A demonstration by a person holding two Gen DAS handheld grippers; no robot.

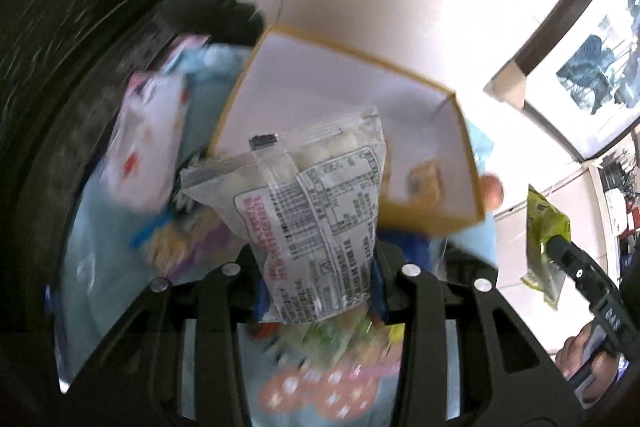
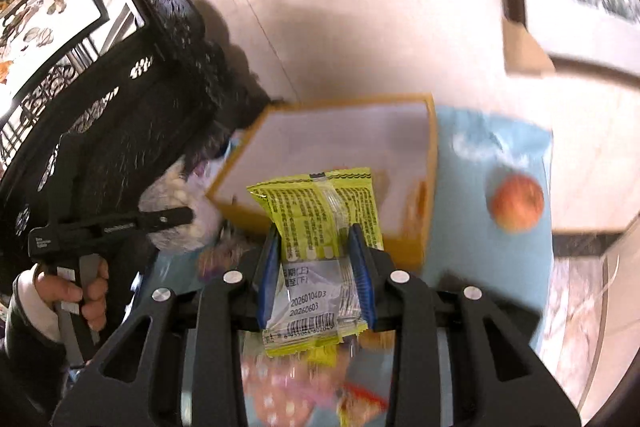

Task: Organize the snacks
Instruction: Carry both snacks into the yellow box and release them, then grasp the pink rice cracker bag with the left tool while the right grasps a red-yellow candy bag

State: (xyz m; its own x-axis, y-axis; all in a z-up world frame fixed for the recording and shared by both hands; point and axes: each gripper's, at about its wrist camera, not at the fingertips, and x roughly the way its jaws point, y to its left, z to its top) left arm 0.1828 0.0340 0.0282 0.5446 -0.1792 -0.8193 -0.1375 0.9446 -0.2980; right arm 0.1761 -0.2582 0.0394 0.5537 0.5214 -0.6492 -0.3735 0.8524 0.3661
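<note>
My left gripper (image 1: 318, 267) is shut on a clear bag of white round sweets (image 1: 312, 211) and holds it up in front of the yellow-rimmed box (image 1: 460, 219). My right gripper (image 2: 316, 267) is shut on a yellow-green snack packet (image 2: 320, 223), held just before the same box (image 2: 430, 163). The box has a pale inside and a small snack (image 2: 418, 203) by its right wall. The left gripper with its bag shows in the right wrist view (image 2: 172, 217). The right gripper with its packet shows in the left wrist view (image 1: 546, 247).
Loose snack packets (image 1: 148, 151) lie on the light blue cloth (image 2: 480, 267) left of and below the box. An orange fruit (image 2: 517, 202) lies right of the box. A dark carved chair (image 2: 132, 99) stands at the left. A white wall lies behind.
</note>
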